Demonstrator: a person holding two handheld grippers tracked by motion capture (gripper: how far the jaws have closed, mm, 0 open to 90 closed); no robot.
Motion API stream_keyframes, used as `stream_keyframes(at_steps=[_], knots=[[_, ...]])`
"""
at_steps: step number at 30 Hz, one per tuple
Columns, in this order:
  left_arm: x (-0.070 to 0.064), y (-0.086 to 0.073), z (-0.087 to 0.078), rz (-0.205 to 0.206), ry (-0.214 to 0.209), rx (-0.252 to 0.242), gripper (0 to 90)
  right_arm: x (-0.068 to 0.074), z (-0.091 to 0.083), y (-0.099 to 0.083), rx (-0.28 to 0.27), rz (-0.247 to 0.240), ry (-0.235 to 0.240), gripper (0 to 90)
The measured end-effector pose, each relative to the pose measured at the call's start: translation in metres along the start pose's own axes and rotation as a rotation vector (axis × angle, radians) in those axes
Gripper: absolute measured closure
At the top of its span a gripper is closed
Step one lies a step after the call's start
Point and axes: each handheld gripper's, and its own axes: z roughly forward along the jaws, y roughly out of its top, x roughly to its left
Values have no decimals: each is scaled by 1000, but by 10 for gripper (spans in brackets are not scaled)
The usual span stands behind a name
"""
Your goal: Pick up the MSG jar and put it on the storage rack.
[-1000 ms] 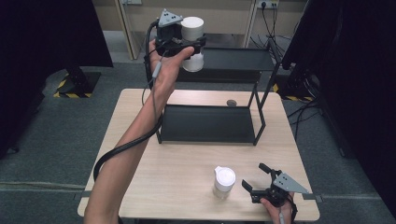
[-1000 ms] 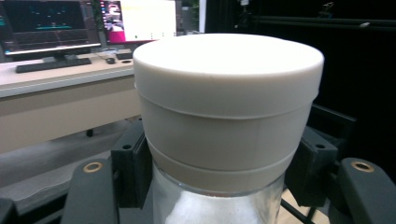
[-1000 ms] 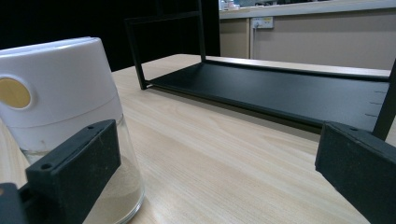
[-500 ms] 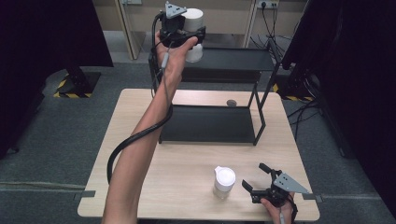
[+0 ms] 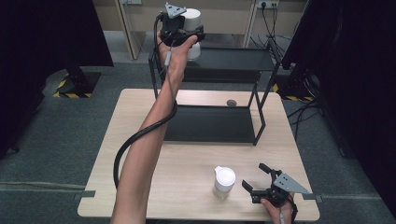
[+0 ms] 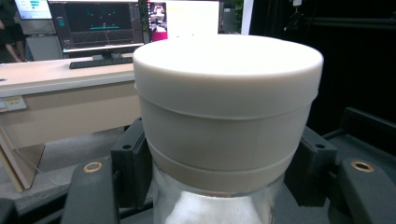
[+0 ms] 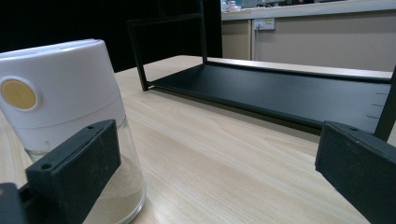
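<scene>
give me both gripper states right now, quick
left gripper: shut on the white-lidded jar, held up over the black rack
right gripper: open, holding nothing, beside the jar on the table

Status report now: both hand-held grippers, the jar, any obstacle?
Left hand-held gripper shut on white-lidded jar, raised above top shelf. Right hand-held gripper open beside second jar on table. No obstacle seen.

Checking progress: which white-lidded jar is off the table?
The jar clamped in the left gripper above the rack's top shelf; the other jar stands on the table.
</scene>
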Motion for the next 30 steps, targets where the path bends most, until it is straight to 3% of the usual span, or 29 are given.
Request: stream_keyframes(at_steps=[14, 26, 28, 30], knots=[[-2, -9, 8, 11, 17, 13, 350, 0, 1, 0, -1, 3, 1, 4], [0, -16, 8, 4, 8, -12, 344, 0, 3, 0, 3, 1, 6, 4], [2, -18, 7, -17, 2, -26, 312, 0, 3, 0, 3, 2, 7, 4], [4, -18, 6, -53, 2, -32, 187, 0, 3, 0, 3, 1, 7, 4]])
